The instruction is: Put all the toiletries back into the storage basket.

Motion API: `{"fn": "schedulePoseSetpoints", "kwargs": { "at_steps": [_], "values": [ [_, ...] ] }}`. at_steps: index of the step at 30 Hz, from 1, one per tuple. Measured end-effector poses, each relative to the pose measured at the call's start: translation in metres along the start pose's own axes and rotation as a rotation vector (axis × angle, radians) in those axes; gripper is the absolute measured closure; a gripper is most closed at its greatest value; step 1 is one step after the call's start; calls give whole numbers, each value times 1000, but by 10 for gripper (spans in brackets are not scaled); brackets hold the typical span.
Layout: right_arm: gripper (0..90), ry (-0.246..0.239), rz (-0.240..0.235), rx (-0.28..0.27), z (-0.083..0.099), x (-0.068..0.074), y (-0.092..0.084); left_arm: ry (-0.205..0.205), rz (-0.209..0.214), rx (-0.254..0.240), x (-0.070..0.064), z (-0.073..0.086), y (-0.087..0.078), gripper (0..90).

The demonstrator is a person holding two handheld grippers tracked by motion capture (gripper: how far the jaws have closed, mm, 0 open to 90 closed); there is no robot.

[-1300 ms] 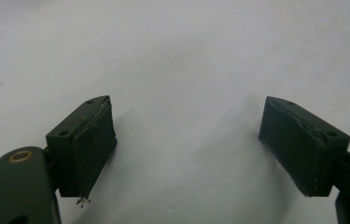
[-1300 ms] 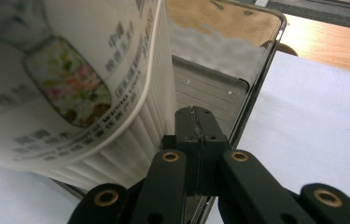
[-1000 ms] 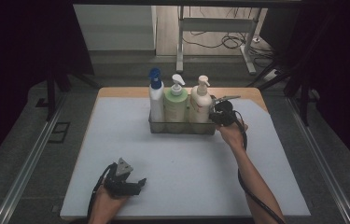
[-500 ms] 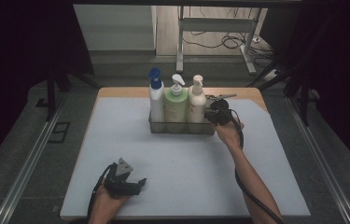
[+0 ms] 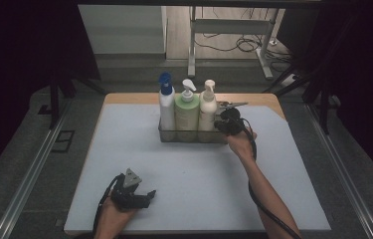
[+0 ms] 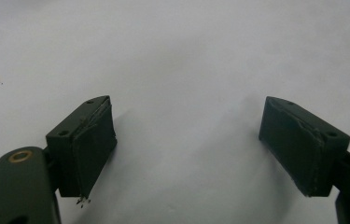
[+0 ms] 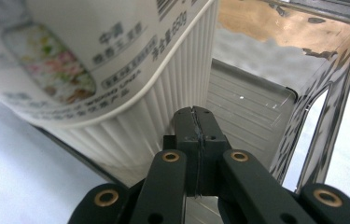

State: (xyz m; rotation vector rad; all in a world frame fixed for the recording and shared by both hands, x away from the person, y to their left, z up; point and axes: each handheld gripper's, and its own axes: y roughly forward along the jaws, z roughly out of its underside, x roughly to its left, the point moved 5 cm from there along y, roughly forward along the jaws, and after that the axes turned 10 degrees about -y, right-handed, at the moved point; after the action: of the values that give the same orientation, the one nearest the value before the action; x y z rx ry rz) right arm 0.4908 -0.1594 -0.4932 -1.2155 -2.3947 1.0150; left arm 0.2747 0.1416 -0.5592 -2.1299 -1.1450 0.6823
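So, right gripper: jaws pressed together, nothing between them, tip right against the cream bottle inside the clear caddy | left gripper: jaws wide apart, bare white mat underneath, caddy well off

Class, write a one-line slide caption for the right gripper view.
Shut tongs poke inside the clear bin, right beside the ribbed cream bottle.
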Motion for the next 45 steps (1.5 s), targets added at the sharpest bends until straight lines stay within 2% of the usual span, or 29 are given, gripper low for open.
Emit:
{"fn": "schedulePoseSetpoints", "kwargs": {
  "at_steps": [12,15,26,39,45],
  "values": [
    [893,-8,3,1,1,2,-2,0,0,0,0,0,0,178],
    [839,-29,19,5,1,1,-4,0,0,0,0,0,0,178],
    [683,-44,37,-4,6,-7,-16,-2,1,-2,0,0,0,178],
    [490,-66,0,-35,8,-7,-34,-3,2,-3,0,0,0,178],
    [453,-83,-10,-41,9,-5,-39,-3,2,-2,0,0,0,178]
  ]
}}
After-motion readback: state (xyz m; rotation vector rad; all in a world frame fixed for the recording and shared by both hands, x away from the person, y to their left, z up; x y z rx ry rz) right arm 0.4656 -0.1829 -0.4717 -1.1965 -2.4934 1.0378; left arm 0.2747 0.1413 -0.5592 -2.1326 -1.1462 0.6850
